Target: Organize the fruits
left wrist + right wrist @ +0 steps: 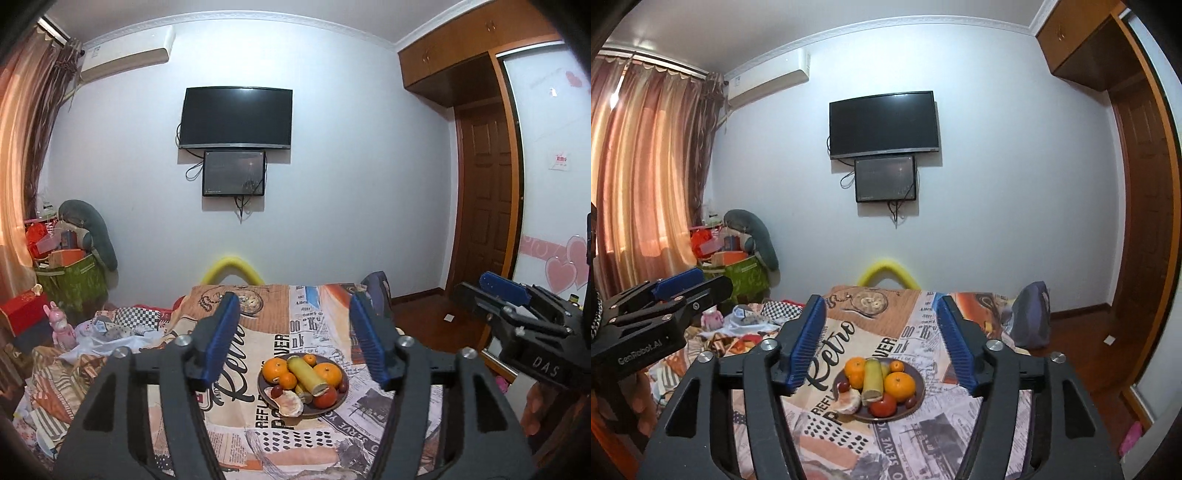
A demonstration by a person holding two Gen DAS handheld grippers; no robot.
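A dark round plate (341, 397) (918, 397) sits on a table with a printed newspaper-style cloth. It holds several oranges (327, 373) (899, 386), a yellow-green cut stalk (306, 373) (871, 376), a red tomato (325, 397) (883, 406), small dark red fruits (276, 392) and a pale peeled piece (290, 403) (849, 402). My left gripper (293, 306) is open and empty, held above and short of the plate. My right gripper (881, 308) is open and empty, likewise raised before the plate. Each gripper shows in the other's view: the right one (498, 291), the left one (683, 286).
The clothed table (236, 435) (960, 424) runs to a yellow foam roll (233, 269) at its far edge. Cluttered bedding and boxes (74, 332) lie left. A blue bag (1030, 317) sits at the far right corner. Wooden floor and a door (484, 206) are right.
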